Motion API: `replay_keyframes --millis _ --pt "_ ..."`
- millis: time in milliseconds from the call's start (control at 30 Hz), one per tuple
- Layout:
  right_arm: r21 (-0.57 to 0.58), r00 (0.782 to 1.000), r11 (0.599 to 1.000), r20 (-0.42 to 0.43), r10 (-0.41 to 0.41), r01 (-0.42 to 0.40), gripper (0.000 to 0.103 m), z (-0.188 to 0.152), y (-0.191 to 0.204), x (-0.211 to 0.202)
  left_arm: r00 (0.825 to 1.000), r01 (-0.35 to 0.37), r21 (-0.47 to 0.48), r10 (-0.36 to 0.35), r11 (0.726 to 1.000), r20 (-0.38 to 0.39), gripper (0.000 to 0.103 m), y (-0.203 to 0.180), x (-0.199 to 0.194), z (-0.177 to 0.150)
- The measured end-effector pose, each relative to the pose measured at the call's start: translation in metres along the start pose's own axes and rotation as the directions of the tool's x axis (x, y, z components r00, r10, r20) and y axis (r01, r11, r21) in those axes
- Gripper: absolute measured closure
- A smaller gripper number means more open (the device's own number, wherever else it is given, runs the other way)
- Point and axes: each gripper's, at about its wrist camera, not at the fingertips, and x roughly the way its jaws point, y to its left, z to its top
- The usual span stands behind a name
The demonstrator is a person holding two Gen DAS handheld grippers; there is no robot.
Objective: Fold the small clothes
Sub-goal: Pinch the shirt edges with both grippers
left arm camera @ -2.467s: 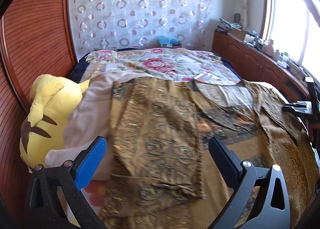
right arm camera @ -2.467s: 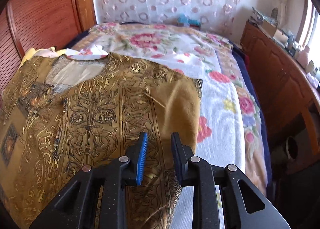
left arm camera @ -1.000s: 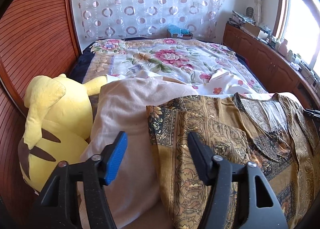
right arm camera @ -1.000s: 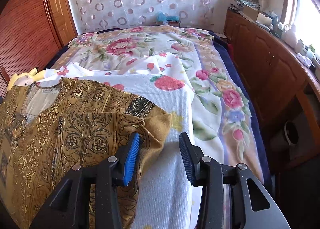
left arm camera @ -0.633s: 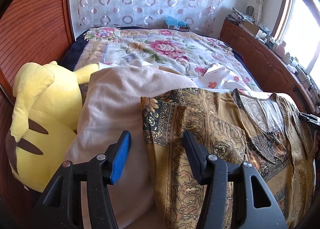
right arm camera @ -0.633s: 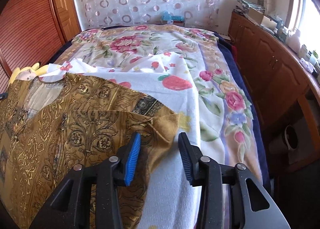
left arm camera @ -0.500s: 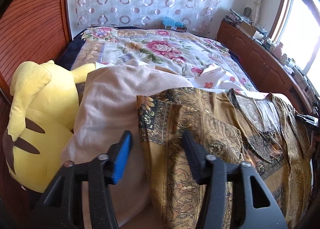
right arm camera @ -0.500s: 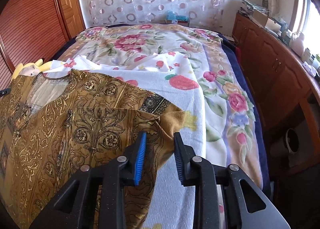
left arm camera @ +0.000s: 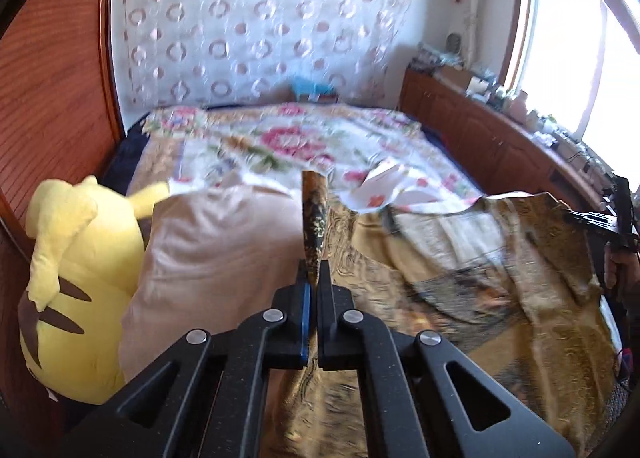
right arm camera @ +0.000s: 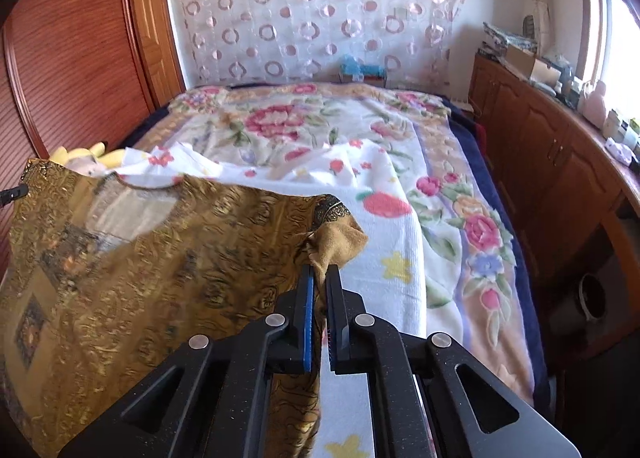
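A gold-brown patterned shirt (left arm camera: 460,278) is held up between both grippers over the bed. My left gripper (left arm camera: 313,274) is shut on its left shoulder edge, a strip of cloth standing up between the jaws. My right gripper (right arm camera: 319,276) is shut on the shirt's (right arm camera: 160,250) right shoulder corner, with a fold of cloth bunched just past the tips. The shirt hangs stretched and blurred with motion. The right gripper also shows at the right edge of the left wrist view (left arm camera: 616,214).
The bed (right arm camera: 440,242) has a floral blanket and a white fruit-print towel. A beige pillow (left arm camera: 208,258) and a yellow plush toy (left arm camera: 76,278) lie at the left. A wooden wardrobe is at the left, a wooden cabinet (right arm camera: 560,162) at the right.
Both grippers have closed on the shirt's upper corners and lifted it off the bed; before, they were open around the cloth edges.
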Motion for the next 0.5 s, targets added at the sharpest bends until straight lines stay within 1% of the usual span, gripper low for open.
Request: replay_keyframes --millis 133,233,333,500 --pt "-0.018 0.998 1.000 0.067 0.022 -0.021 0.098 -0.009 0.019 -0.038 0.998 0.017 0.015 -0.018 1.000 0.057 0.101 -0.016 -0.033 -0.012" --pt "-0.031 0.993 0.999 0.112 0.036 -0.033 0.099 -0.025 0.031 -0.066 0.996 0.025 0.014 -0.027 1.000 0.080 0.101 -0.022 -0.056 -0.029" --pt "-0.021 0.988 0.998 0.145 0.058 -0.055 0.099 -0.049 0.038 -0.095 0.996 0.015 0.012 -0.016 1.000 0.088 0.101 -0.020 -0.077 -0.050" --pt "0.002 0.982 0.996 0.168 0.090 -0.091 0.099 -0.100 0.034 -0.126 0.994 -0.020 -0.025 0.023 0.999 0.104 0.101 -0.007 -0.105 -0.093"
